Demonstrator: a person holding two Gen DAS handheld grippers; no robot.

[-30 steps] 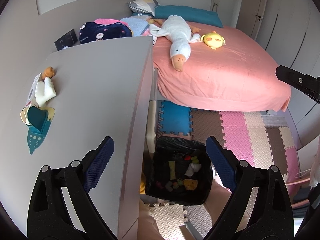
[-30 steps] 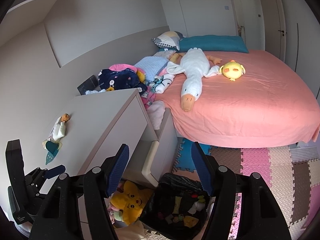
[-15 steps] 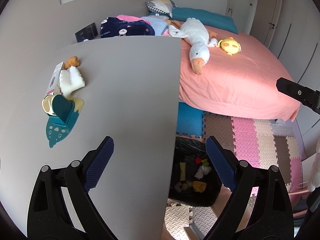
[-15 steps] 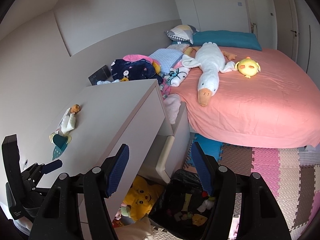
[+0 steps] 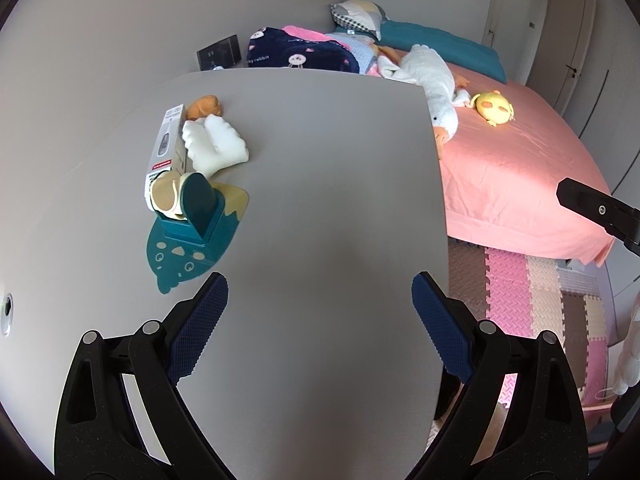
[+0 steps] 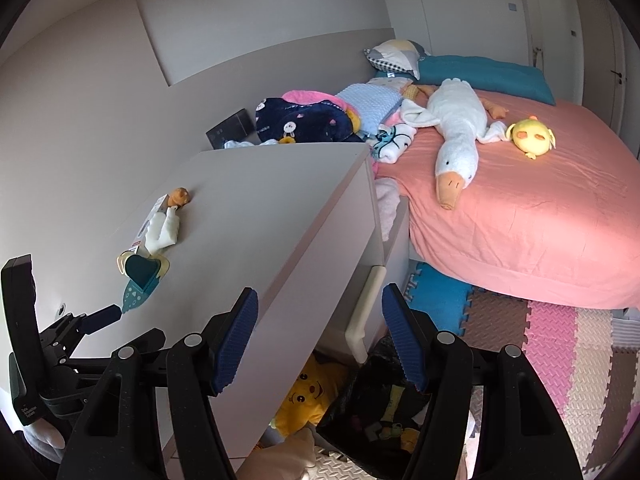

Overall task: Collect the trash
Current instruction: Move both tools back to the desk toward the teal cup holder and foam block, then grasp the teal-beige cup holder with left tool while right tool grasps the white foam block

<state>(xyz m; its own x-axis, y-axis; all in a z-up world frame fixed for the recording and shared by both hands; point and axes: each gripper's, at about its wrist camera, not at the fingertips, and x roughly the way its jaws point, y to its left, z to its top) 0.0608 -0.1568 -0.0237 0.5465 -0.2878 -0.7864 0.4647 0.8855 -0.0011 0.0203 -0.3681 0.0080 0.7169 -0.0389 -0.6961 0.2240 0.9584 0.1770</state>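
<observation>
The trash I judge to be next is a small cluster on the grey dresser top [image 5: 320,208]: a long white carton [image 5: 167,145], a crumpled white wad [image 5: 214,145] touching it, and an orange scrap [image 5: 206,106] just behind both. A teal stand on a teal mat [image 5: 188,240] sits just in front of the carton. My left gripper [image 5: 320,332] hovers over the dresser top, jaws wide apart and empty; the cluster lies ahead and to their left. To do this well, I should swing left, centre on the wad, and avoid the stand. My right gripper [image 6: 318,336], half open and empty, hangs off the dresser's front, above the black bin bag [image 6: 376,412] on the floor.
</observation>
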